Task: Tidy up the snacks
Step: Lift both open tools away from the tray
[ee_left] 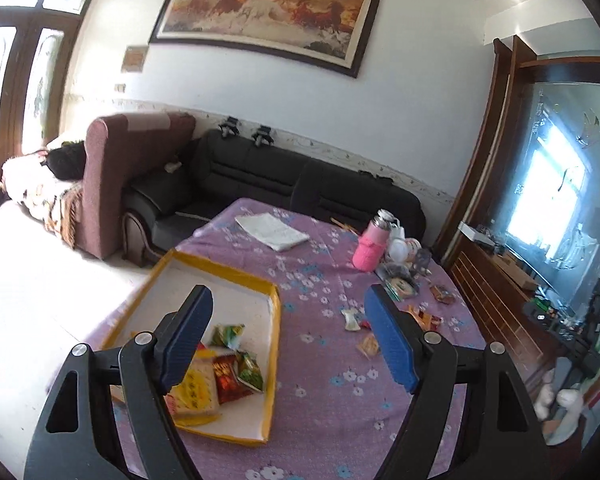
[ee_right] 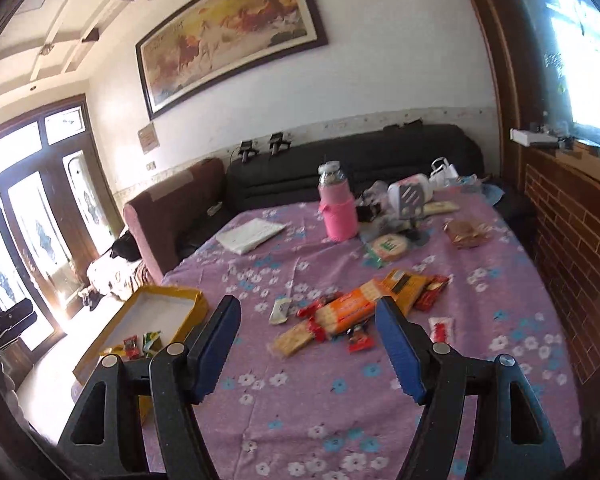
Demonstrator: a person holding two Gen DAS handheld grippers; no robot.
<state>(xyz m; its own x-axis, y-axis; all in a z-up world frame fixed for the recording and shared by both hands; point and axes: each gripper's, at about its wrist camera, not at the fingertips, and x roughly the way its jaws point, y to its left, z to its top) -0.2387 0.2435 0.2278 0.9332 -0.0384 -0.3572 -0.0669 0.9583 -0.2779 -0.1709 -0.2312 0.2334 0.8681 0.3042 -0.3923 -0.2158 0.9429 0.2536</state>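
A yellow-rimmed shallow box (ee_left: 274, 320) (ee_right: 188, 304) lies at the left of the purple flowered tablecloth (ee_left: 328, 392) (ee_right: 300, 408). In it lie a red packet (ee_left: 226, 376), green packets (ee_left: 228, 336) and a yellow packet (ee_left: 196, 392). My left gripper (ee_left: 288, 308) hangs open above the box's right side with nothing between its fingers. My right gripper (ee_right: 306, 318) is open and empty over the cloth, just short of a loose pile: a long orange cracker pack (ee_right: 340, 314), a yellow pack (ee_right: 404, 284), small red packets (ee_right: 360, 340) and a white sachet (ee_right: 280, 310).
At the table's far side stand a pink insulated bottle (ee_right: 338, 210) (ee_left: 370, 246), a round green-printed snack pack (ee_right: 390, 248), a brown packet (ee_right: 466, 234), a folded white paper (ee_right: 250, 234) and clutter. A black sofa (ee_left: 268, 176) is behind; a wooden cabinet (ee_right: 572, 240) at right.
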